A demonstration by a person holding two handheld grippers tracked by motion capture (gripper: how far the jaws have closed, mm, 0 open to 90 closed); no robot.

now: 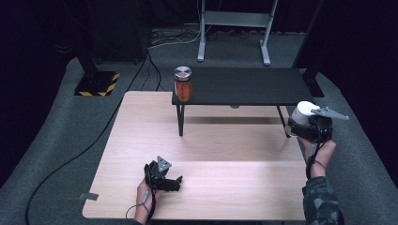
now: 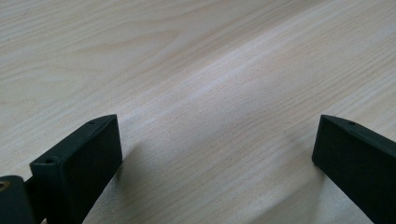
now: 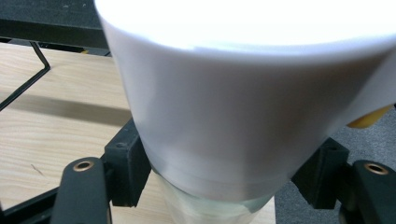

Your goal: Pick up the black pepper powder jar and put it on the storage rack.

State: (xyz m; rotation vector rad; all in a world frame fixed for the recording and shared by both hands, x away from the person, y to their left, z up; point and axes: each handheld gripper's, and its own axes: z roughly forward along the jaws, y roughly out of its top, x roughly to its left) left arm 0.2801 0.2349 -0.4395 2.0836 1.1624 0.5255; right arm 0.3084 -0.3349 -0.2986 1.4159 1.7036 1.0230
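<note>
In the high view, the right gripper [image 1: 300,123] sits at the right edge of the frame, a little above mid-height, held up by the person's right hand [image 1: 319,150] whose camouflage-patterned sleeve [image 1: 321,201] comes in from the lower right corner. Its jaws are clamped on a white-lidded container [image 1: 304,111], which rides over the far right corner of the light wooden table [image 1: 211,187], just beside the right leg of the low black shelf [image 1: 244,86] that stands across the upper middle of the frame. In the right gripper view the container [image 3: 233,116] takes up most of the frame: its broad white top flares across the upper part, and a paler, translucent body narrows below it toward the bottom centre, where the two black jaws press against it from the lower left and lower right. A small yellow patch shows at the right edge of that view, too cut off to identify. The left gripper [image 1: 176,180] lies low in the lower centre-left of the high view, in the person's left hand [image 1: 145,192], resting on the tabletop. In the left gripper view its jaws stand wide apart at the lower left and lower right corners, with bare wood grain [image 2: 210,93] between them. On the left end of the shelf, upper centre of the high view, stands an orange jar [image 1: 183,84] with a metal lid, well apart from both grippers.
</note>
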